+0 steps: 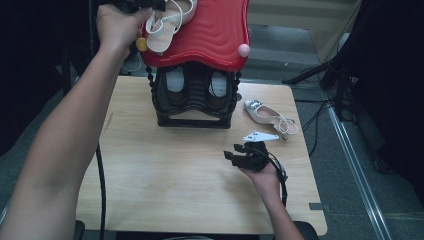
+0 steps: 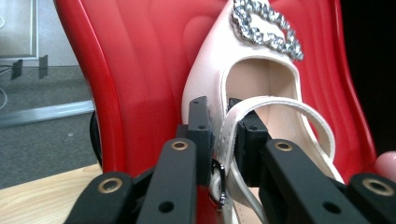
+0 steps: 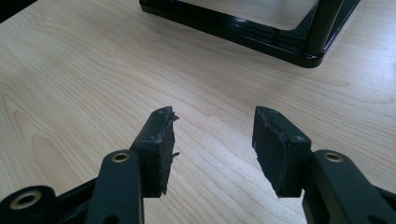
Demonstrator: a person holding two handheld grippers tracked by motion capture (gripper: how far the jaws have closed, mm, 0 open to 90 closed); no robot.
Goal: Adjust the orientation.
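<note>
A white heeled shoe (image 1: 167, 22) with a jewelled buckle (image 2: 266, 25) lies on the red top shelf (image 1: 215, 35) of a black shoe rack (image 1: 195, 95). My left gripper (image 1: 155, 7) is raised to that shelf. In the left gripper view, my left gripper (image 2: 223, 116) is shut on the shoe's heel strap (image 2: 280, 103). The matching white shoe (image 1: 265, 114) lies on the table to the right of the rack. My right gripper (image 1: 232, 151) rests low over the wood in front of it, open, and my right gripper (image 3: 214, 126) holds nothing.
The wooden table (image 1: 165, 170) carries the rack at its far middle. A pair of shoes (image 1: 175, 82) sits in the rack's lower tier. The rack's black base (image 3: 243, 25) lies ahead of the right gripper. Dark stands and cables (image 1: 320, 107) crowd the floor at right.
</note>
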